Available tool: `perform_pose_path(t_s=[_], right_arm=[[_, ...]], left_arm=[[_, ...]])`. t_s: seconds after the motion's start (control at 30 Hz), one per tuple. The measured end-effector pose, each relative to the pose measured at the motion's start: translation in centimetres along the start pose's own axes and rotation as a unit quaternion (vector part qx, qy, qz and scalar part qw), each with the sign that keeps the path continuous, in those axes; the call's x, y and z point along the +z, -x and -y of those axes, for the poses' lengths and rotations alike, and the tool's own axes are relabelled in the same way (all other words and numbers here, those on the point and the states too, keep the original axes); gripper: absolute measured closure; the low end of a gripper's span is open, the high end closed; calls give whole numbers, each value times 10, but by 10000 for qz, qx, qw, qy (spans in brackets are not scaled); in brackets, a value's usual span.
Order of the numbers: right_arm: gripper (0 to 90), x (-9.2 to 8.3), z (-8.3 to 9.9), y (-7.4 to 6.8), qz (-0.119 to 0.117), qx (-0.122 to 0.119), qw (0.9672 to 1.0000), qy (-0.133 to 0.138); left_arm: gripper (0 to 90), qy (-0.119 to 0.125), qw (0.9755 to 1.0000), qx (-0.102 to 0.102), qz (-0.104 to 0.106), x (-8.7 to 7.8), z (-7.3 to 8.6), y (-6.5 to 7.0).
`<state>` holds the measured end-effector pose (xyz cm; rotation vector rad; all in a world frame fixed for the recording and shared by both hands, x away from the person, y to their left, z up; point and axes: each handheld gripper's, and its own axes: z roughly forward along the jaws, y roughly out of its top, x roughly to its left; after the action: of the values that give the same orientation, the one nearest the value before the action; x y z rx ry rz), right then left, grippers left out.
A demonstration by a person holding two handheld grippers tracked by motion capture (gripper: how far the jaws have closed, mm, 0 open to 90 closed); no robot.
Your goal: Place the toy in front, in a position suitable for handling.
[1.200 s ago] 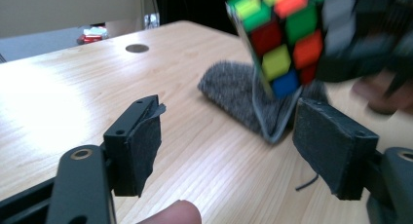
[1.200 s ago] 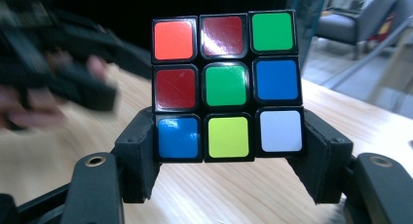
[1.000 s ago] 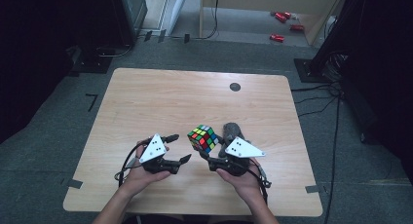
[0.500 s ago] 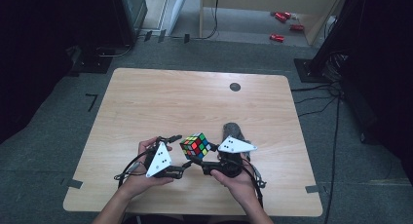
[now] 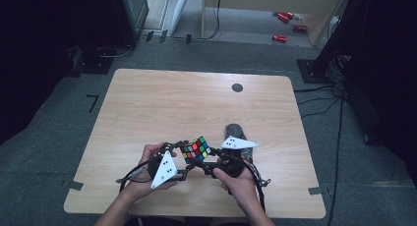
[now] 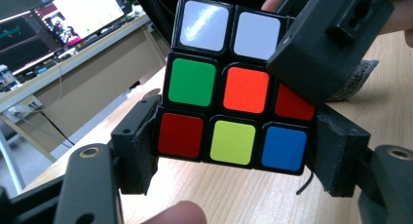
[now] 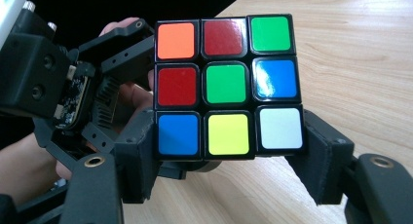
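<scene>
Counter (image 5: pixel 162 103) of pale wood fills the middle of the high view, with grey carpet around it and a small dark disc (image 5: pixel 237 87) set near its far edge. Near the front edge a person's two forearms come in from below, each hand carrying a gripper. A grey cloth-like patch (image 5: pixel 235 129) lies on the wood just behind the right gripper.

The puzzle cube (image 5: pixel 195 149) is held up off the counter between the two tools, close to the front edge. The left gripper (image 6: pixel 234 148) has just been closing its jaws, and in the left gripper view they now pinch the cube's bottom row, red, yellow and blue, one pad on each side. The right gripper (image 7: pixel 226 141) likewise clamps the lowest row of another face, blue, yellow and white, pads pressed to both sides. In the left gripper view one black jaw of the right gripper covers part of the cube's upper right corner.
</scene>
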<state>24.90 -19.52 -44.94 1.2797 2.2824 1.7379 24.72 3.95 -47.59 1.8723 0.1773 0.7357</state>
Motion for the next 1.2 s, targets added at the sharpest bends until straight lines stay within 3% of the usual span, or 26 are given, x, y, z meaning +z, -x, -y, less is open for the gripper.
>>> perform_pose_path(t_s=[0.1,0.2,0.33,0.43,0.5,0.67,0.7,0.77,0.83,0.93,1.0,1.13,1.2], right_arm=[[310,-1,-1,2,-94,32,9999,73],[266,-6,-2,2,-15,21,9996,274],[224,-11,-4,2,29,-150,9990,429],[212,-17,-6,4,214,-357,9973,599],[192,-25,-9,8,590,-401,9944,782],[180,-33,-10,26,1527,-458,9853,607],[181,-33,-8,31,1676,-509,9830,555],[181,-32,-4,40,2045,-507,9766,437],[190,-31,1,51,2230,-361,9734,374],[208,-28,9,62,2508,-411,9670,190],[214,-25,13,67,2621,-365,9643,42],[341,-22,20,76,2794,-128,9599,-193],[405,-21,24,80,2969,-74,9545,-254]], left_arm=[[344,-47,9999,-107,-52,-1,1,-2],[348,-89,9996,-243,-136,-2,3,-6],[348,-75,9991,-398,-126,-3,4,-9],[347,-190,9984,-520,-101,-2,5,-11],[347,-304,9973,-670,-87,-2,8,-15],[348,-419,9939,-1019,-9,-3,12,-21],[349,-384,9923,-1167,141,-4,11,-22],[349,-386,9869,-1490,482,-8,10,-27],[349,-417,9851,-1581,534,-8,10,-29],[350,-546,9831,-1660,545,-8,12,-31],[350,-563,9828,-1676,531,-9,12,-31],[351,-552,9826,-1712,460,-9,10,-31],[350,-589,9818,-1755,432,-9,11,-32]])
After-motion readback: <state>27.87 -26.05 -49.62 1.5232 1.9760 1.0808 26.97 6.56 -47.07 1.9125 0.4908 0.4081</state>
